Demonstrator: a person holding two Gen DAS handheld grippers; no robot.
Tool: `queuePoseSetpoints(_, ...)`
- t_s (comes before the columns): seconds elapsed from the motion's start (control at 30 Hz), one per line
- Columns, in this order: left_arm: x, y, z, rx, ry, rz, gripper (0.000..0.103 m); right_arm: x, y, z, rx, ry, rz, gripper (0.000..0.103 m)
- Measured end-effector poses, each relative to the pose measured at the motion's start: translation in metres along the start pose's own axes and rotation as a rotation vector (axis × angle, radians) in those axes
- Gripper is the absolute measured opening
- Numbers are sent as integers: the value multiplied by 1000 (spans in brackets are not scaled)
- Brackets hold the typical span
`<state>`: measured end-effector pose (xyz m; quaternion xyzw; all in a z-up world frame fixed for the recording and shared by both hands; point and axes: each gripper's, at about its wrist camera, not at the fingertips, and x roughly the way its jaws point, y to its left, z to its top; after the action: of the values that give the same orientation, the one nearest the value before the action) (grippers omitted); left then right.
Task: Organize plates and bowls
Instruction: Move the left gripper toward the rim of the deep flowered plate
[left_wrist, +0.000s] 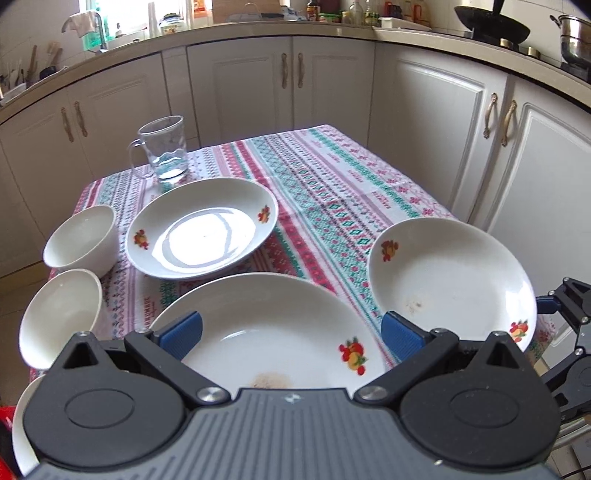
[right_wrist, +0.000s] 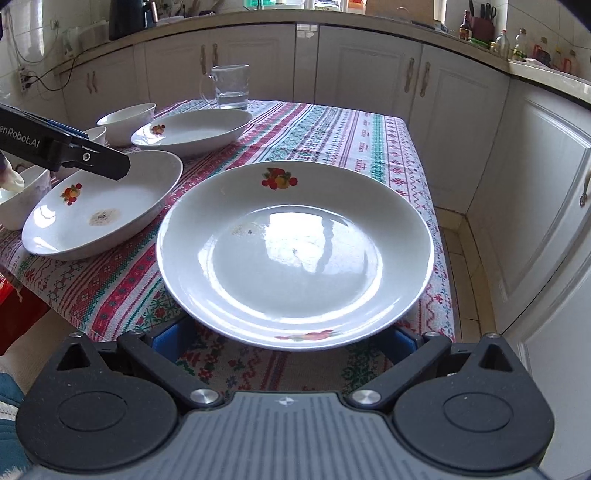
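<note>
Meanwhile both grippers, left gripper (left_wrist: 291, 332) and right gripper (right_wrist: 284, 341), hover wide-jawed over plates (right_wrist: 295, 254).

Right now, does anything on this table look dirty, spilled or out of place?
Two plates carry brownish residue: the near plate between the left tongs and the right-hand plate. That one also overhangs the table edge. Nothing looks spilled or broken.
</note>
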<state>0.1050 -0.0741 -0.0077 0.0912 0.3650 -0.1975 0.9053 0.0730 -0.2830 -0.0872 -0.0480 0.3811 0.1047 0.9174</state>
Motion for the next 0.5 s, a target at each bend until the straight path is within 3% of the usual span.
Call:
queuePoseSetpoints(0.23, 10, -12, 14, 62, -20, -69, 102, -2, -5, -5, 8, -33, -13, 103)
queuePoseSetpoints(0.5, 30, -31, 32, 122, 48, -178, 102, -5, -9, -10, 3, -72, -9, 103)
